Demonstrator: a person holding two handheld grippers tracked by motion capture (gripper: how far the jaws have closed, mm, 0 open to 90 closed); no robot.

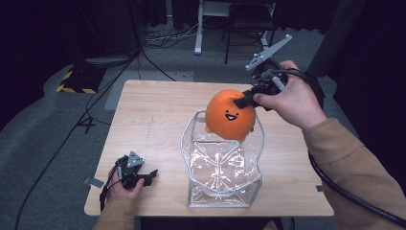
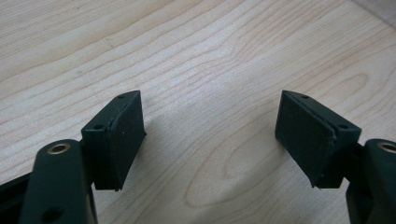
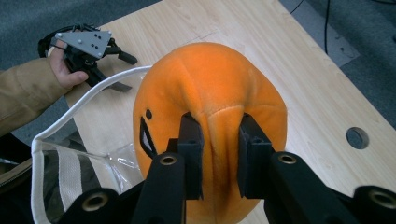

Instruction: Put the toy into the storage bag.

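High view: my right gripper (image 1: 245, 99) jaws pinch a fold of the orange plush toy (image 1: 229, 115), held just above the clear bag's (image 1: 222, 167) open mouth. Left gripper (image 1: 148, 178) rests released on the tabletop (image 1: 153, 115), well apart.

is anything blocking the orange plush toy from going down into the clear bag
Nothing visible. The orange plush toy, pinched in the right gripper, hangs over the far rim of the clear bag, whose mouth stands open. The left gripper rests apart on the table.
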